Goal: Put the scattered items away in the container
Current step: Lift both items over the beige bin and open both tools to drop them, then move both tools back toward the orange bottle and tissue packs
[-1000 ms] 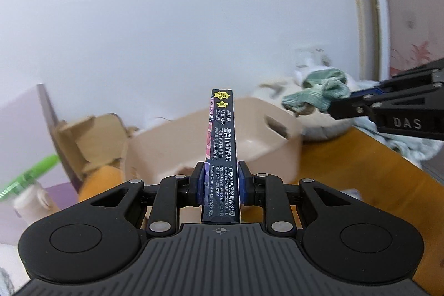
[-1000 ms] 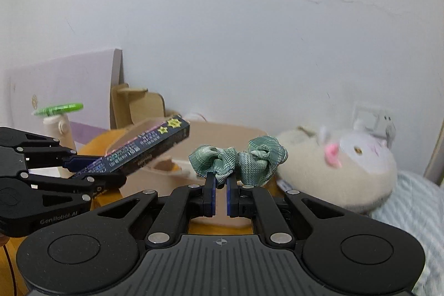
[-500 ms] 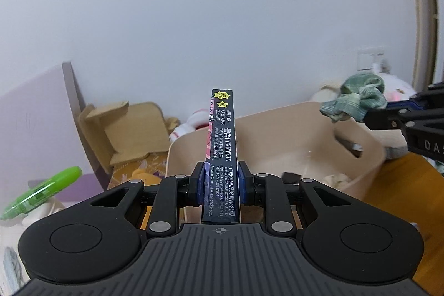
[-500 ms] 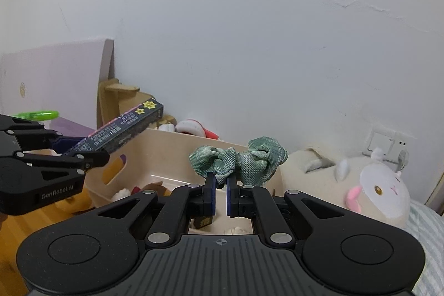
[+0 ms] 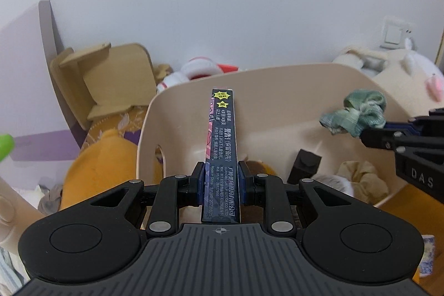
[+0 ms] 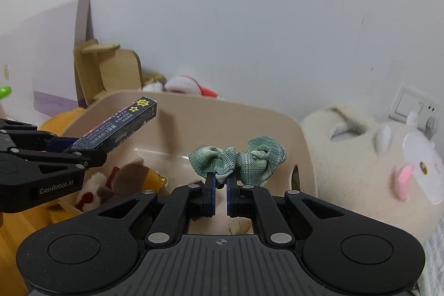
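Left tongs (image 5: 221, 179) clamp dark box (image 5: 222, 140), right tongs (image 6: 220, 185) clamp green scrunchie (image 6: 238, 161), beige bin (image 6: 249, 113) holds toys.

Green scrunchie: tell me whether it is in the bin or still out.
Out. The green scrunchie is pinched in the right gripper, held in the air above the open beige bin, not resting inside.

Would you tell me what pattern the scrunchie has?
The scrunchie is green plaid, clearest in the right wrist view.

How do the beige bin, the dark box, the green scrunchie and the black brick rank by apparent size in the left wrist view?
1. beige bin
2. dark box, though nearness to the camera enlarges it
3. green scrunchie
4. black brick
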Demonstrator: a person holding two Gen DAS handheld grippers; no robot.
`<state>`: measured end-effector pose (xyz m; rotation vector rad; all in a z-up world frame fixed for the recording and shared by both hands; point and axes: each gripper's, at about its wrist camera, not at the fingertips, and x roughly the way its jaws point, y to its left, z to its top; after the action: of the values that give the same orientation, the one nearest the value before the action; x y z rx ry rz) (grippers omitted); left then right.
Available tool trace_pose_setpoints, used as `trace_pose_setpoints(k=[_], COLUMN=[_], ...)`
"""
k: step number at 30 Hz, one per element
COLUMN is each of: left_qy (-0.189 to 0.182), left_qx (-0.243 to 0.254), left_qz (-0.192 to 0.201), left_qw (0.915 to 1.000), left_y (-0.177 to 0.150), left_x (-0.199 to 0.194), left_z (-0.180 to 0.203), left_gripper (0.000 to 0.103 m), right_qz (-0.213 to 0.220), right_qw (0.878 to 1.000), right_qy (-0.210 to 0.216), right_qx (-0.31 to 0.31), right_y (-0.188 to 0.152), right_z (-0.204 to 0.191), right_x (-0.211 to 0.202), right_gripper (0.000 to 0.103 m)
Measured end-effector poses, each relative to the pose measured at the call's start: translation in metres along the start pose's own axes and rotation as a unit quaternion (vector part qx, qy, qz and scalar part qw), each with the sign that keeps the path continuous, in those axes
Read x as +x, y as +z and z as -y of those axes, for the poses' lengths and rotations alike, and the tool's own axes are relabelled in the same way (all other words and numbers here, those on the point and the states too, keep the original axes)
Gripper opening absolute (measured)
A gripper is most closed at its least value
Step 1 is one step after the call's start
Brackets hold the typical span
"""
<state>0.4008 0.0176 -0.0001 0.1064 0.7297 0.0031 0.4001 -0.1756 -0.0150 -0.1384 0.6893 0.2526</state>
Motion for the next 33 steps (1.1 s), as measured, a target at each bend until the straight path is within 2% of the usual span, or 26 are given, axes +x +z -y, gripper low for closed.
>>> trace_pose_setpoints(k=[4,5,6,7,8,9,11,14,17,20,24,33], left_qy=[0.003,0.002,0.002,0.001,0.0,0.001,0.01,0.013,0.007,-0.002,0.005,0.0], left_qx=[0.011,0.011,0.009,0.008,0.008,0.009,0.024,0.048,0.049,0.045,0.041,0.021], left_qz=[-0.004,-0.002,0.002,0.006,0.014,0.031,0.056,0.066,0.074,0.08,0.089,0.089], left_qw=[0.9999,0.9999,1.0,0.9999,0.9999,0.9995,0.9981,0.9966,0.9961,0.9958,0.9952,0.9958], left_y=[-0.004,-0.006,-0.008,-0.01,-0.011,-0.015,-0.018,-0.024,-0.029,-0.035,-0.044,-0.08], left_x=[0.009,0.008,0.006,0.004,0.001,-0.005,-0.015,-0.026,-0.04,-0.055,-0.069,-0.1], left_z=[0.002,0.002,0.002,0.002,0.003,0.004,0.009,0.016,0.019,0.021,0.021,0.02], left_gripper=[0.024,0.026,0.033,0.055,0.078,0.083,0.084,0.084,0.084,0.084,0.084,0.084], right_qz=[-0.016,-0.019,-0.018,-0.016,-0.011,-0.003,0.019,0.041,0.062,0.078,0.091,0.103], right_qw=[1.0,1.0,1.0,1.0,1.0,1.0,1.0,0.999,0.998,0.996,0.995,0.993], right_qy=[0.008,0.009,0.007,0.005,0.002,-0.003,-0.011,-0.009,-0.014,-0.027,-0.036,-0.041], right_qx=[0.005,0.007,0.008,0.007,0.007,0.008,0.008,0.014,0.02,0.016,0.012,0.025], right_y=[-0.006,-0.007,-0.008,-0.01,-0.011,-0.013,-0.015,-0.019,-0.024,-0.03,-0.041,-0.086], right_z=[0.002,0.003,0.004,0.005,0.006,0.007,0.009,0.013,0.017,0.018,0.016,0.006], right_x=[0.011,0.012,0.011,0.01,0.007,0.002,-0.009,-0.029,-0.047,-0.066,-0.088,-0.132], right_gripper=[0.011,0.022,0.036,0.044,0.064,0.078,0.085,0.088,0.099,0.099,0.102,0.103])
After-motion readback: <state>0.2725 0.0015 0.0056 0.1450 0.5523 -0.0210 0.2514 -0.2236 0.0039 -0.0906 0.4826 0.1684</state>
